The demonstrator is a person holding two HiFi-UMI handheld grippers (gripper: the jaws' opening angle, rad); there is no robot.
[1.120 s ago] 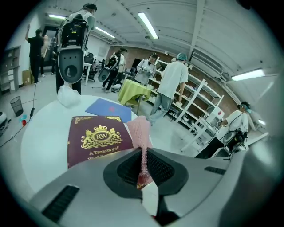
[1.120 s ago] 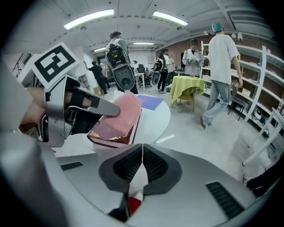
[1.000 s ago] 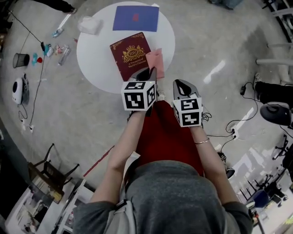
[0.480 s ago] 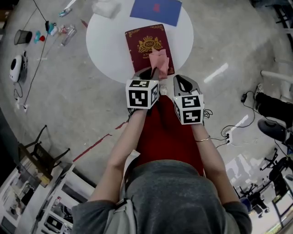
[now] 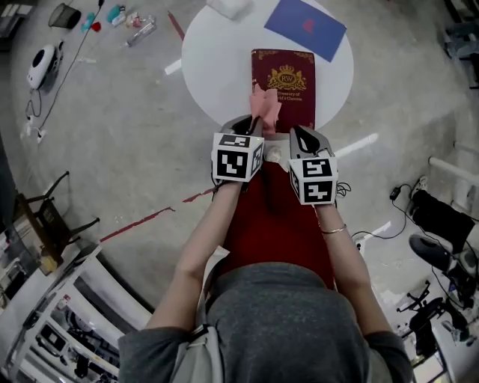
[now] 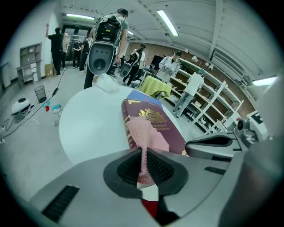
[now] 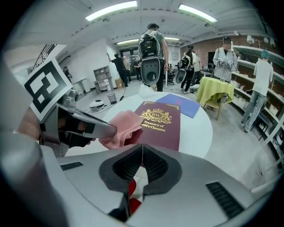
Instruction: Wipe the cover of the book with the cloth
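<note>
Round and white, the table [image 5: 217, 71] carries the maroon book [image 5: 284, 81] lying flat, gold crest up, with its short near edge towards me. The pink cloth [image 5: 266, 110] sits bunched on the near left part of the cover. My left gripper [image 5: 249, 123] has its jaws pinched on a fold of the cloth, which runs up from the jaws onto the book. Gripper and cloth together hide that corner of the cover from my head view. My right gripper [image 5: 303, 137] hangs just beside the left one at the table's near rim, jaws pressed together with nothing between them.

Just beyond the book lies a blue folder [image 5: 305, 26]. A crumpled white wad [image 5: 230, 6] rests at the far edge.

On the grey concrete floor [image 5: 135, 135] to my left stands a black mesh basket [image 5: 67, 13]; I cannot tell what is in it. Near it lie a few small bottles [image 5: 140, 28] and a white device [image 5: 41, 66] on a cable. A red line [image 5: 150, 217] crosses the floor.

Past the table, people stand about a lit workshop with shelves [image 6: 208, 102] and a yellow-green draped table [image 7: 214, 91].
</note>
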